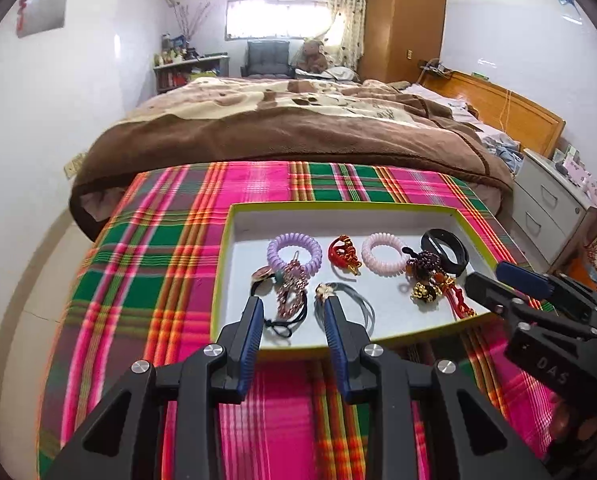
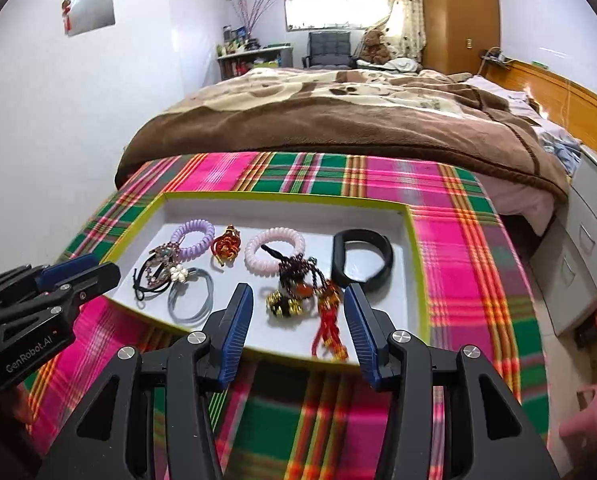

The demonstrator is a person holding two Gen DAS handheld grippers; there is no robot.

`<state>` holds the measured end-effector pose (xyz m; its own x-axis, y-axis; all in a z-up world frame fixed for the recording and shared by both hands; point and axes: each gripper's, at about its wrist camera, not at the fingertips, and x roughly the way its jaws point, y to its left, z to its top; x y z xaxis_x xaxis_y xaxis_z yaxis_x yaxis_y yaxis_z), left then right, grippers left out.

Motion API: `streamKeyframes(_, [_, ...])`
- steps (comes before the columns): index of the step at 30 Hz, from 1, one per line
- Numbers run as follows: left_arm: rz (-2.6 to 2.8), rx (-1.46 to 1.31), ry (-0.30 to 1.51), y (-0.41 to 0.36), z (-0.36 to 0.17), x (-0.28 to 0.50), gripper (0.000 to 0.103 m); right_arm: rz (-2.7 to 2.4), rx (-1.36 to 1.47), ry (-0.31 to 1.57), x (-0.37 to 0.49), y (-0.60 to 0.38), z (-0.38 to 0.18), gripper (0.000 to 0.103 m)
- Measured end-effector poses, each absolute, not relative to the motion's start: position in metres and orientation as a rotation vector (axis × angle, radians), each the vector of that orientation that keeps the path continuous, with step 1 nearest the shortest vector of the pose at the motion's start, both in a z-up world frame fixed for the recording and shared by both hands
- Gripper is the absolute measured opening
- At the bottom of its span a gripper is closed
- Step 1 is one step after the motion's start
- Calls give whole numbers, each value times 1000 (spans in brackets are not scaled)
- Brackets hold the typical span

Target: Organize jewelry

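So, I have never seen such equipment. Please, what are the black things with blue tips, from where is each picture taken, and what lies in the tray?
They are two hand-held grippers; a person holds one in each hand. Each picture comes from a camera on one gripper, looking along its fingers. The left gripper and right gripper are both open and hold nothing. On the plaid cloth sits a shallow tray. It holds a purple coil tie, a pink coil tie, a black band, a red knot ornament and other small pieces.
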<state>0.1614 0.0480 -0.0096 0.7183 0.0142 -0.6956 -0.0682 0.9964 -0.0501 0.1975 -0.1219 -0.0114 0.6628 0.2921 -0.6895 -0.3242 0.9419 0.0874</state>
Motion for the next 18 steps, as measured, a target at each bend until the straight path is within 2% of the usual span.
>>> streamKeyframes(18, [95, -74, 704, 34, 9, 89, 31, 342, -31, 701, 124, -134, 13, 48])
